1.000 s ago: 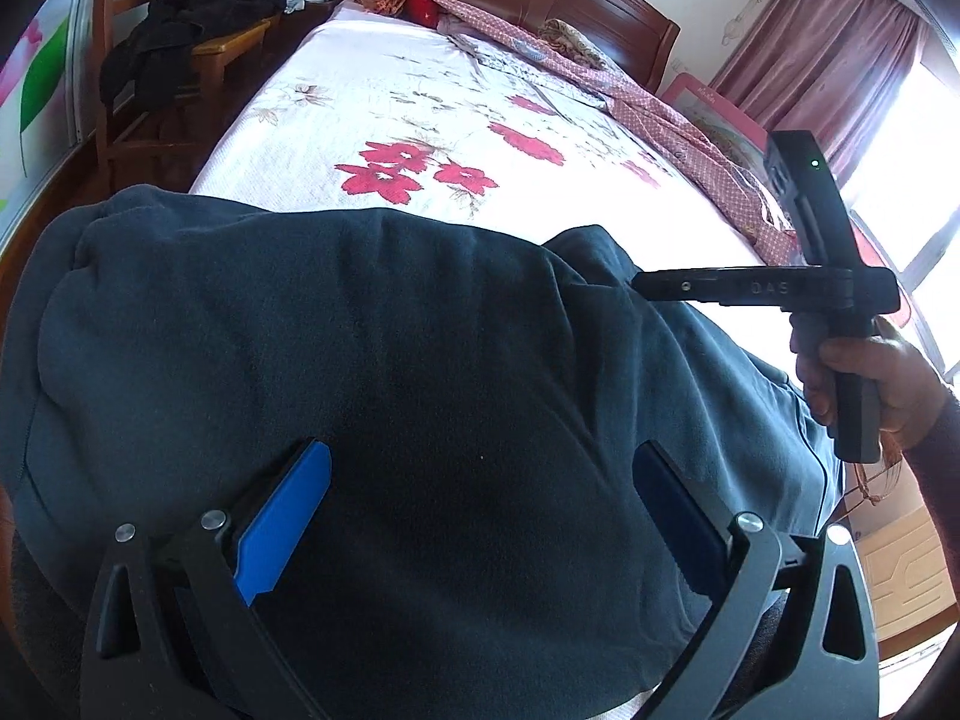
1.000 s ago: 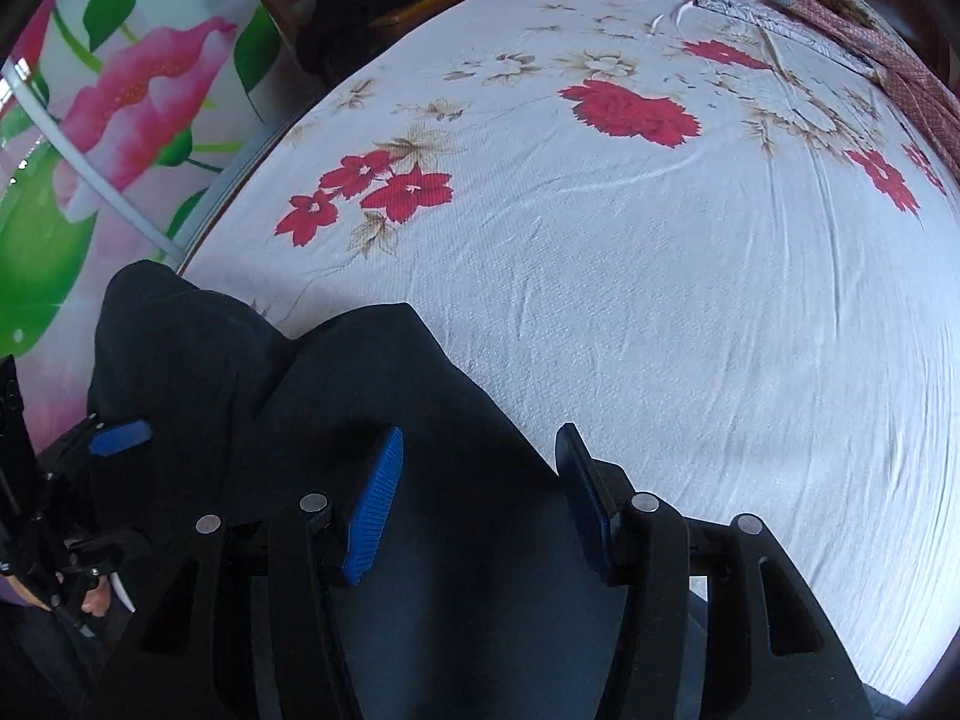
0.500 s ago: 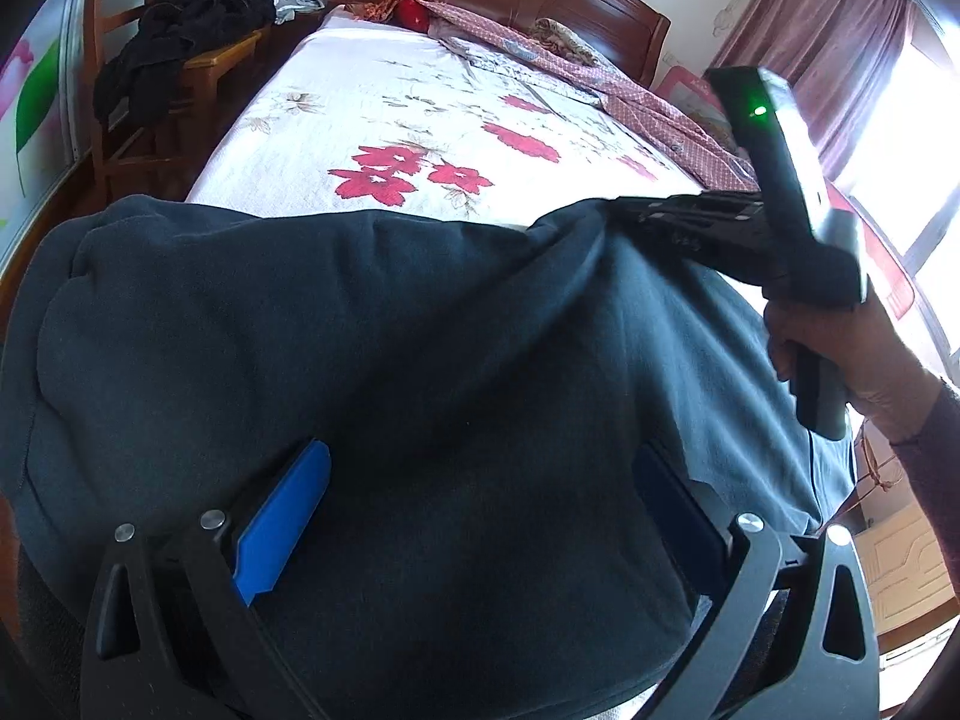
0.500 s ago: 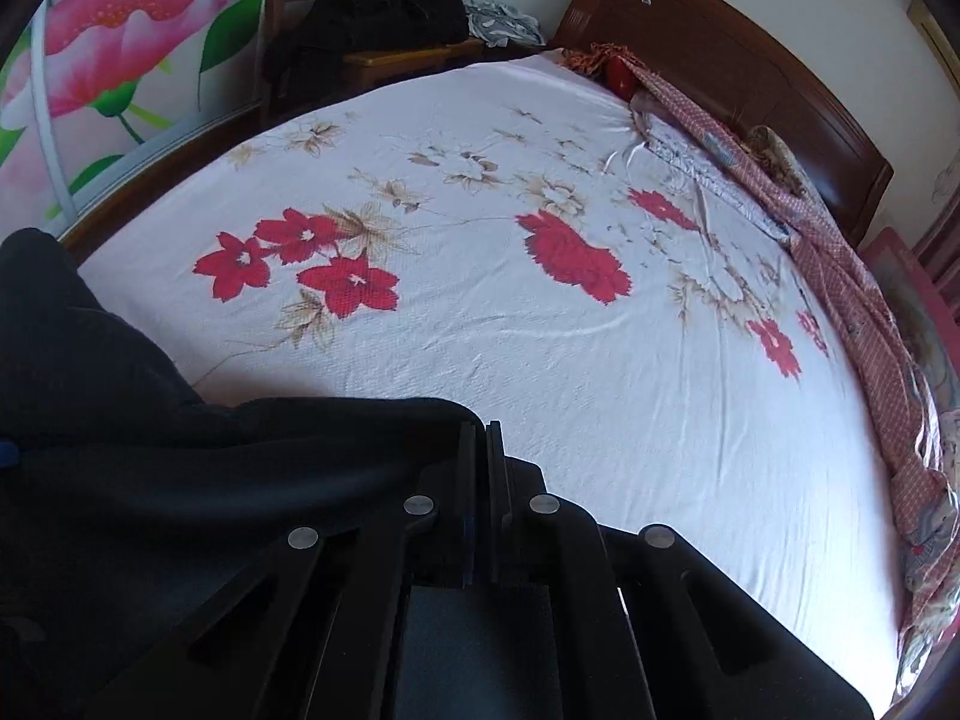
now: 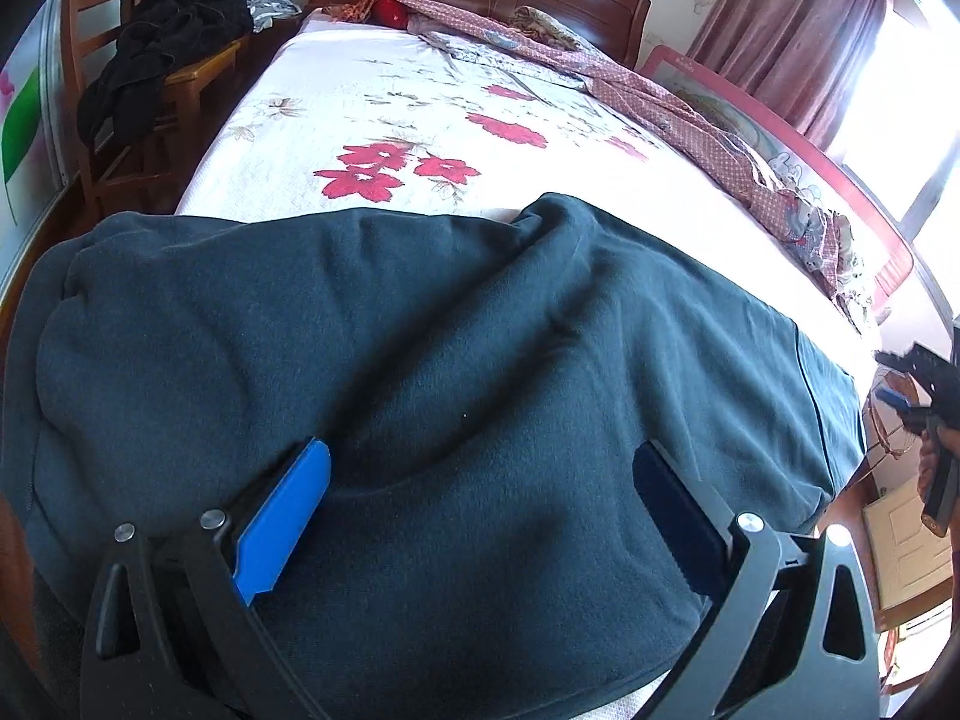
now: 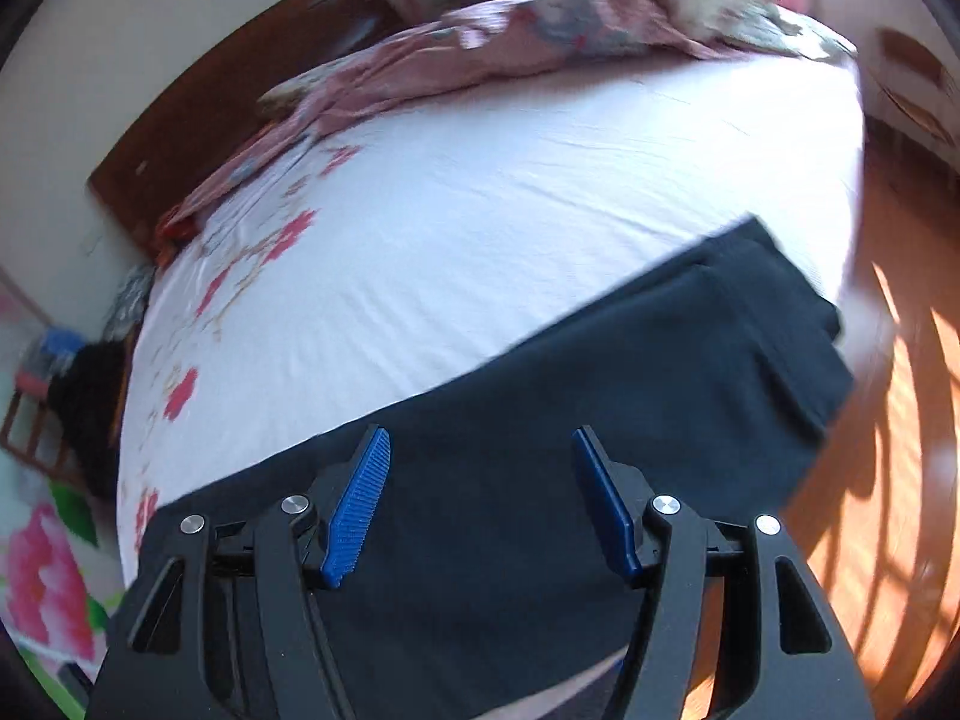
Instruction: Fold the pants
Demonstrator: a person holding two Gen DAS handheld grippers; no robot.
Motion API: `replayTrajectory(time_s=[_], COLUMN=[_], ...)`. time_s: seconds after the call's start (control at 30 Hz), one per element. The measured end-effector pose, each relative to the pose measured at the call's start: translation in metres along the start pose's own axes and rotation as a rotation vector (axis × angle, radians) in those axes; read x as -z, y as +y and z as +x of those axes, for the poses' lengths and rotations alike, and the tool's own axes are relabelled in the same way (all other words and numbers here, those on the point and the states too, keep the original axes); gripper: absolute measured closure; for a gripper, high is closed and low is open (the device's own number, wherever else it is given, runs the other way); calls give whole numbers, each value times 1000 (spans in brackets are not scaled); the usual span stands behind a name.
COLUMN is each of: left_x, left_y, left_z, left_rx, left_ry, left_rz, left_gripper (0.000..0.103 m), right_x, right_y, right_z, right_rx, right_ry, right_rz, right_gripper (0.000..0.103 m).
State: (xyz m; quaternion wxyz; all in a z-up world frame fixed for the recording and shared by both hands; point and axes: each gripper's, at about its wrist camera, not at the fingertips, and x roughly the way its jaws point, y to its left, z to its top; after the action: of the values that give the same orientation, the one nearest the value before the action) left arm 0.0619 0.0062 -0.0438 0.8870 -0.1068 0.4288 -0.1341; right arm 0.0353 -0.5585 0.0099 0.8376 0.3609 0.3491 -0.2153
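Dark navy pants (image 5: pixel 456 372) lie across the near end of the bed, one leg folded over the other, with a small raised crease at the far edge. My left gripper (image 5: pixel 480 462) is open just above the pants, blue pads apart, holding nothing. My right gripper (image 6: pixel 480 456) is open and empty over the pants' leg (image 6: pixel 690 348), whose hems reach the bed's right corner. In the left wrist view the right gripper (image 5: pixel 918 384) shows at the far right edge, off the cloth.
The bed (image 5: pixel 420 120) has a white sheet with red flowers. A pink quilt (image 5: pixel 690 126) lies bunched along the right side and headboard. A wooden chair with dark clothes (image 5: pixel 156 60) stands left of the bed. Wooden floor (image 6: pixel 900 420) lies to the right.
My right gripper was shut on the pants' far edge half a second ago. It has let go, opened, and swung right toward the leg hems. My left gripper has stayed in place.
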Motion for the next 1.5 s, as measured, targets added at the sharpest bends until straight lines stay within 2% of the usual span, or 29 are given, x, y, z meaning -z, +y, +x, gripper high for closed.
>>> replayTrajectory(time_s=[0.1, 0.2, 0.37, 0.47, 0.5, 0.6, 0.63, 0.77, 0.9, 1.0, 1.03, 1.1, 1.2, 1.3, 1.4, 1.47, 1.5], left_x=[0, 0, 0, 1, 1, 2, 2, 3, 3, 2, 2, 2, 3, 3, 1, 2, 2], left_y=[-3, -6, -11, -13, -13, -16, -16, -17, -21, -20, -19, -19, -22, -20, -20, -18, -16], left_z=[1, 2, 4, 4, 4, 5, 5, 5, 6, 5, 5, 5, 7, 6, 4, 1, -2], left_rx=[-22, -47, -88, -103, -108, -120, -122, -125, -150, -153, -150, -154, -167, -152, -143, -132, -133], left_ry=[2, 6, 20, 21, 21, 21, 22, 23, 28, 27, 23, 17, 27, 29, 39, 49, 55], left_rz=[7, 14, 35, 37, 39, 47, 51, 62, 78, 57, 44, 32, 64, 67, 67, 65, 60], left_gripper=[2, 2, 2, 2, 2, 2, 2, 2, 2, 2, 2, 2, 2, 2, 2, 2, 2], right_x=[1, 10, 11, 5, 3, -5, -7, -19, -38, -43, -45, -41, -19, -10, -18, -21, -19], right_y=[-78, -120, -136, -136, -135, -128, -123, -71, -25, -21, -31, -65, -104, -113, -106, -109, -111], right_z=[-5, 6, 23, 38, 41, 46, 43, 11, -30, -55, -50, -21, 20, 34, 34, 38, 42], right_rx=[59, 64, -39, -71, -76, -67, -25, 104, 63, 52, 73, 101, 145, 126, 131, 128, 154], right_ry=[-10, 18, -11, 9, 6, 6, 5, -108, -284, -403, -392, -314, -212, -215, -217, -175, -141], right_rz=[187, 300, 391, 421, 422, 385, 353, 81, -55, -57, -42, 60, 168, 183, 149, 153, 160], right_gripper=[40, 40, 41, 53, 62, 79, 93, 95, 95, 95, 95, 95, 95, 95, 95, 95, 90])
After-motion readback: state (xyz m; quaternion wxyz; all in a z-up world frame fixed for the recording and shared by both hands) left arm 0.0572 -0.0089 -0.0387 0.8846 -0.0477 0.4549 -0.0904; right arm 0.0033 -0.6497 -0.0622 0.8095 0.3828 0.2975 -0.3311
